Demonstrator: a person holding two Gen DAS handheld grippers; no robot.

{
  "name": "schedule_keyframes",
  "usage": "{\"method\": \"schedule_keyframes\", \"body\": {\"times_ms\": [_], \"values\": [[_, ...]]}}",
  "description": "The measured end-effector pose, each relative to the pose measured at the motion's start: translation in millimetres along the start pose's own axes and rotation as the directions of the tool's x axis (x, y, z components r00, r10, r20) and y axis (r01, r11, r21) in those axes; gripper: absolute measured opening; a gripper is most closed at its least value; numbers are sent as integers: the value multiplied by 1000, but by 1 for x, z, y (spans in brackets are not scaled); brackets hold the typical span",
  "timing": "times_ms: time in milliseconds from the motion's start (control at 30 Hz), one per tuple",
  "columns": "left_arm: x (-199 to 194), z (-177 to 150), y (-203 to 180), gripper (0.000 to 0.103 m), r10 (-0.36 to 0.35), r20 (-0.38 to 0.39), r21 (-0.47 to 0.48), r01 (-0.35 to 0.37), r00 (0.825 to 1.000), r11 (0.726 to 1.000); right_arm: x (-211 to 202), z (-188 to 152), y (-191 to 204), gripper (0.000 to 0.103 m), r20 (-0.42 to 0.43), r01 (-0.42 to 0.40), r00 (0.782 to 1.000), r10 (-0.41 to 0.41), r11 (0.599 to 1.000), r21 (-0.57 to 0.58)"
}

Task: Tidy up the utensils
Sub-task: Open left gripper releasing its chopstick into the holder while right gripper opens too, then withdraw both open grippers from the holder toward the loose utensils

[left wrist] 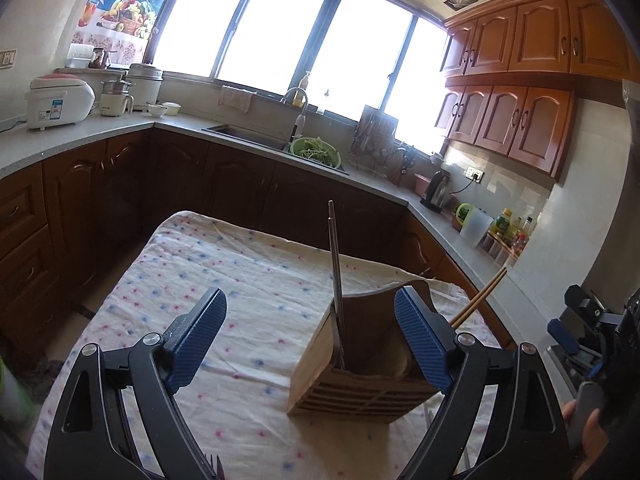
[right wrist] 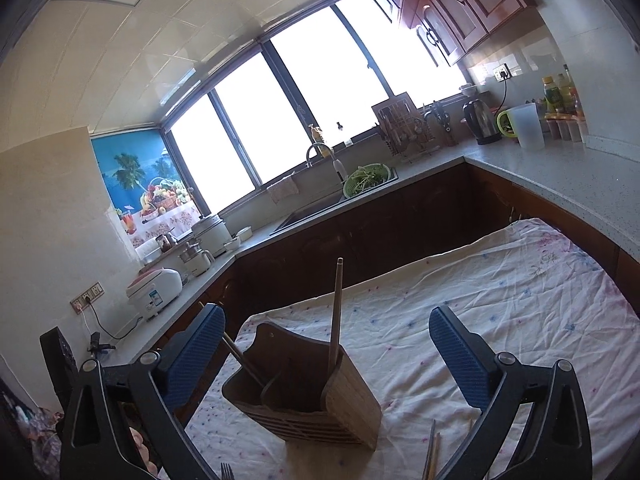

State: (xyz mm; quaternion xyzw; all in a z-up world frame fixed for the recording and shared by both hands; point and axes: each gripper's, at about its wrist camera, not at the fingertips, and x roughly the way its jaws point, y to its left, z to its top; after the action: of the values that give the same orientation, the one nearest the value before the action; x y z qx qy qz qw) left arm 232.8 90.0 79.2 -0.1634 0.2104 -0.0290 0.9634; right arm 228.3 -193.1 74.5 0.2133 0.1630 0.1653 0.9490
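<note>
A wooden utensil holder (left wrist: 360, 368) (right wrist: 312, 396) stands on the table's flowered cloth (left wrist: 240, 264). In the left wrist view a dark pair of chopsticks (left wrist: 334, 264) stands upright in it and a light wooden pair (left wrist: 480, 300) leans out to the right. The right wrist view shows an upright wooden stick (right wrist: 336, 312) and a leaning pair (right wrist: 240, 356) in the holder. My left gripper (left wrist: 311, 296) is open, short of the holder, with nothing between its pads. My right gripper (right wrist: 328, 312) is open too, nothing held; it also shows at the edge (left wrist: 568, 332).
Fork tines (right wrist: 227, 470) (left wrist: 214, 464) and loose chopsticks (right wrist: 432, 452) lie on the cloth near me. A person's hand (left wrist: 580, 432) holds the right gripper. Counters ring the table, with a sink (left wrist: 248, 136), a green colander (left wrist: 316, 152), a kettle (right wrist: 480, 120) and a rice cooker (left wrist: 56, 100).
</note>
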Motion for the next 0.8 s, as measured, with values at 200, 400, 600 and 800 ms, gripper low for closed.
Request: {"method": "schedule_keyframes", "body": {"times_ms": [200, 400, 600, 800], "values": [[-22, -15, -9, 92, -6, -13, 35, 7, 1000, 999, -27, -12, -5, 103, -10, -6, 1000, 6, 1000, 16], [-44, -40, -16, 94, -16, -35, 69, 18, 999, 997, -60, -35, -20, 103, -27, 20, 999, -19, 999, 34], [-60, -71, -27, 94, -22, -93, 105, 31, 995, 994, -89, -60, -41, 103, -63, 66, 996, -61, 996, 65], [-69, -102, -45, 94, -31, -148, 157, 55, 989, 986, -117, -82, -57, 103, -73, 112, 992, -105, 988, 105]]}}
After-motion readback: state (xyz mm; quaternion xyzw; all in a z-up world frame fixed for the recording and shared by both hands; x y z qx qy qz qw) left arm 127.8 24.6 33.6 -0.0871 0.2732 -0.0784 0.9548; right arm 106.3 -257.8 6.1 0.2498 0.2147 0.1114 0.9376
